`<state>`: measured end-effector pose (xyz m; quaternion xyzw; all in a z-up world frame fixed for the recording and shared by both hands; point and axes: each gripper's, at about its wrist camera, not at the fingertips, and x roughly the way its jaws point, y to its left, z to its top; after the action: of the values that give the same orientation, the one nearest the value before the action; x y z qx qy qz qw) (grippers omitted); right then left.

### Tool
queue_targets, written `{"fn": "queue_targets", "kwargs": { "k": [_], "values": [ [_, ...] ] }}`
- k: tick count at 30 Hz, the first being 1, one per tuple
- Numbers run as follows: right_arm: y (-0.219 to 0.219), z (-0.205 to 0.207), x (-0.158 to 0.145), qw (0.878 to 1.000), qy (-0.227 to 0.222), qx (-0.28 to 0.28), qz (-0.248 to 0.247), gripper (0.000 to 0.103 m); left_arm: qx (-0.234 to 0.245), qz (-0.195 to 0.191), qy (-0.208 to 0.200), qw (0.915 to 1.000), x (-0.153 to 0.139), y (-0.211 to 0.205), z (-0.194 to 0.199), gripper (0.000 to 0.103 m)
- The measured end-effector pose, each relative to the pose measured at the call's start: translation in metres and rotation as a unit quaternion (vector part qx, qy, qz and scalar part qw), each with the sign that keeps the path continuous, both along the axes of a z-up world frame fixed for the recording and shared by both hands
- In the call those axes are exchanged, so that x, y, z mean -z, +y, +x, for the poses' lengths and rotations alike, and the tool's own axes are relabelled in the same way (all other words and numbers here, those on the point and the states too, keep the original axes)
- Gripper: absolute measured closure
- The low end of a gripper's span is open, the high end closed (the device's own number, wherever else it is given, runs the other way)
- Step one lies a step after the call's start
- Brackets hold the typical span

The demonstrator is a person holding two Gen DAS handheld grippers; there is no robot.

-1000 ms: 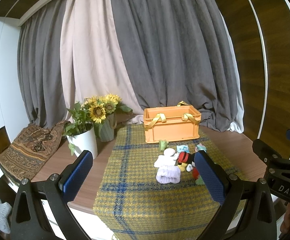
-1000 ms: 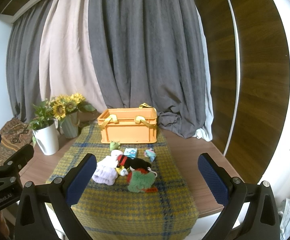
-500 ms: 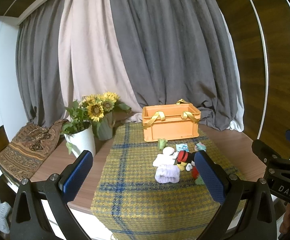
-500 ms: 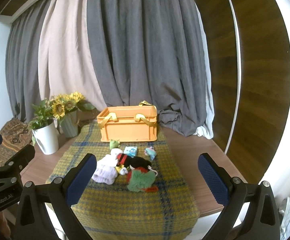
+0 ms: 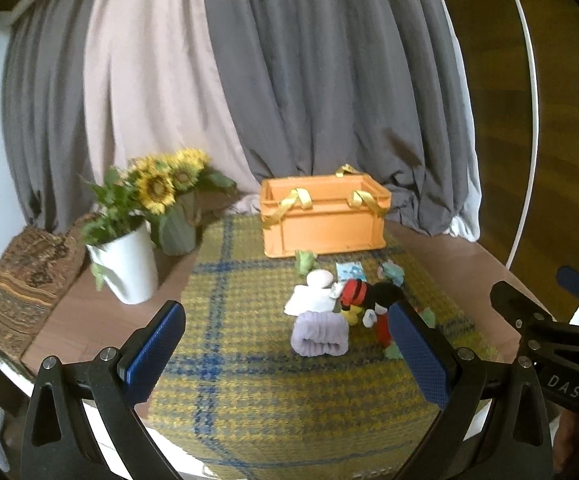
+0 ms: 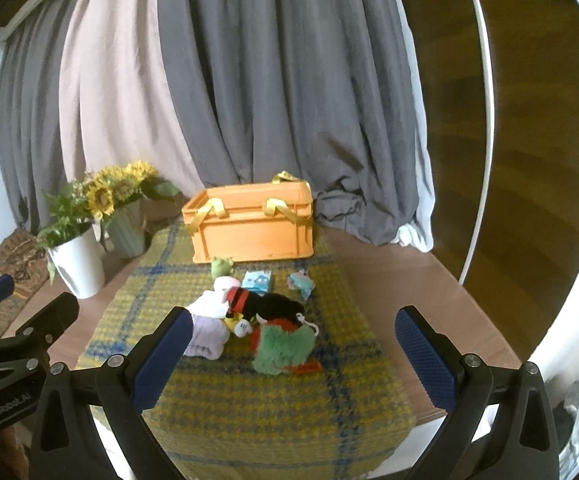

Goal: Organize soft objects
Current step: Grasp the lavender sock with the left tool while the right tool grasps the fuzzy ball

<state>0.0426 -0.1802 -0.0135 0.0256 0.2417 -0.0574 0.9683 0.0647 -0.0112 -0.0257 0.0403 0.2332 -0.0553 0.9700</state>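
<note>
An orange crate [image 5: 323, 222] [image 6: 253, 226] with yellow ribbon handles stands at the far end of a yellow-and-blue plaid cloth [image 5: 249, 380] [image 6: 273, 408]. In front of it lies a cluster of soft things: a lilac rolled towel [image 5: 319, 334] [image 6: 205, 340], a white cloth [image 5: 309, 302], a black-and-red plush [image 5: 369, 296] [image 6: 267, 306], a green fuzzy toy [image 6: 285, 346], a small green frog [image 5: 304, 260] [image 6: 220, 267], a blue pouch [image 5: 349, 271] [image 6: 257, 280] and a teal toy [image 6: 301, 282]. My left gripper [image 5: 285, 354] and right gripper [image 6: 289, 356] are both open and empty, hovering short of the cluster.
A white pot with a leafy plant [image 5: 127, 268] [image 6: 77, 266] and a grey-green vase of sunflowers [image 5: 175, 226] [image 6: 127, 230] stand left of the cloth. A patterned fabric [image 5: 21, 280] lies further left. Curtains hang behind. Bare wooden tabletop [image 6: 401, 280] lies right of the cloth.
Both grippers have moved forward and tilted down towards the table, so the crate and soft things look larger and lower. Both stay open and empty.
</note>
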Motion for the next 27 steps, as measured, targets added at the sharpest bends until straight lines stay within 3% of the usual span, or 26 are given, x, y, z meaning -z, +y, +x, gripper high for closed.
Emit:
{"fn": "queue_targets", "kwargs": {
  "k": [11, 22, 27],
  "values": [
    [-0.002, 0.062, 0.048, 0.998, 0.048, 0.021, 0.016, 0.001, 0.039, 0.021, 0.049, 0.9978, 0.051, -0.002, 0.072, 0.0],
    [0.003, 0.114, 0.103, 0.995, 0.092, 0.029, 0.023, 0.001, 0.074, 0.009, 0.111, 0.9911, 0.111, 0.0, 0.129, 0.001],
    [0.003, 0.129, 0.123, 0.994, 0.103, 0.034, 0.026, 0.003, 0.089, 0.0, 0.126, 0.988, 0.13, -0.003, 0.149, 0.005]
  ]
}}
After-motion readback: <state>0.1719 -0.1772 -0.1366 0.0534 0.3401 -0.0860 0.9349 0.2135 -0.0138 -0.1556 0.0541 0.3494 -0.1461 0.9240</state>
